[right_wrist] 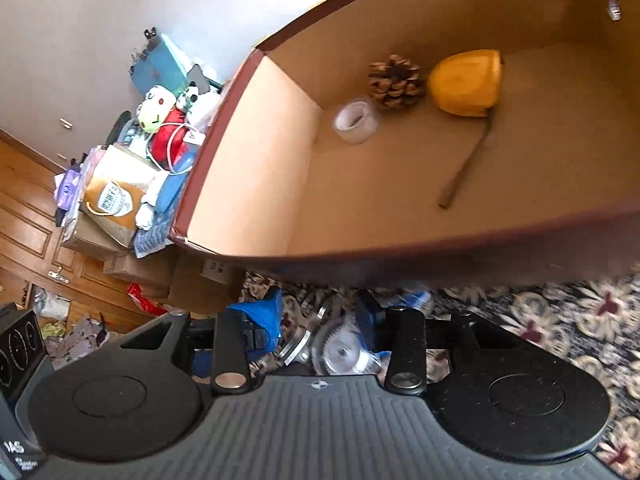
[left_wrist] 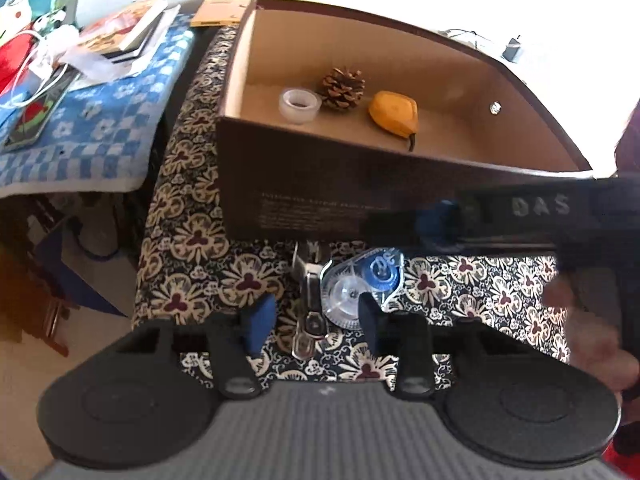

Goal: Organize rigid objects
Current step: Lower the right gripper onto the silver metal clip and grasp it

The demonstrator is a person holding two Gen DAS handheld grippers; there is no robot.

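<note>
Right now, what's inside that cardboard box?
Inside the cardboard box: a clear tape roll, a pine cone and a yellow tape measure. The near wall hides the floor strip behind it.

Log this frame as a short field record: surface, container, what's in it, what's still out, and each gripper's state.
surface: patterned cloth
container: open box
in box: tape roll, pine cone, yellow tape measure with strap out
still out: correction-tape dispenser and metal clip, lying on the cloth in front of the box
left gripper: open, fingers either side of the dispenser and clip
right gripper: open, low over the same items; view blurred
</note>
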